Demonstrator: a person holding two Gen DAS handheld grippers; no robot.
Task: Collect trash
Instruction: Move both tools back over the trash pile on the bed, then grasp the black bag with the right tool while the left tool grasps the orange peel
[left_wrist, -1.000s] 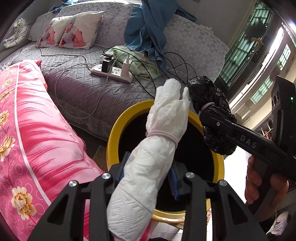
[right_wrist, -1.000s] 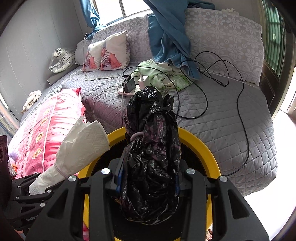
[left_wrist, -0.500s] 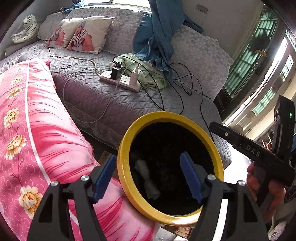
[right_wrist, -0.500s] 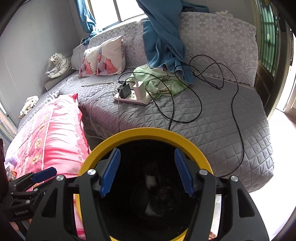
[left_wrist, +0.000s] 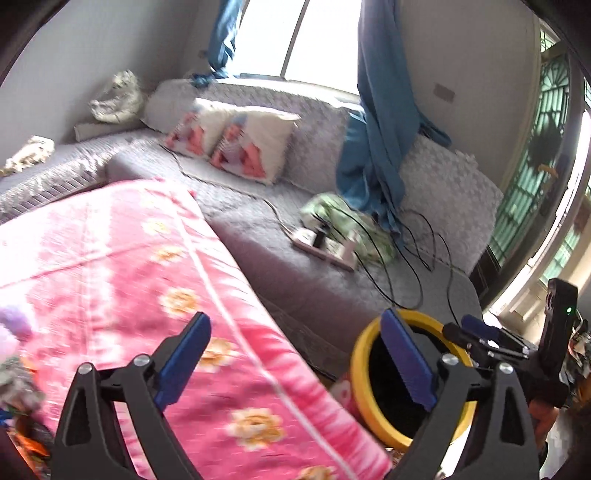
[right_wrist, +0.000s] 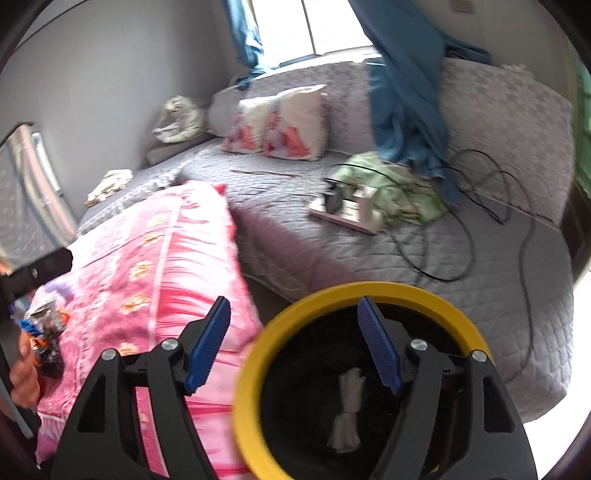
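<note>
Two grippers are in view, both with nothing between their blue pads. The right gripper (right_wrist: 291, 343) has its jaws opening over the near rim of the yellow bin (right_wrist: 251, 373), and the left gripper (left_wrist: 295, 362) has its jaws opening wide above the pink floral quilt (left_wrist: 122, 258), with the bin off to its right. At the bottom of the bin lies a white tissue wad (right_wrist: 347, 410), tied around its middle. Past the bin, on the grey quilted sofa (right_wrist: 461, 306), a white power strip (right_wrist: 347, 216) sits near the middle of the seat with black cables (right_wrist: 469, 236) trailing to the right edge. Two pillows (right_wrist: 284, 125) lean against the back, beside a hanging blue curtain (right_wrist: 406, 85).
</note>
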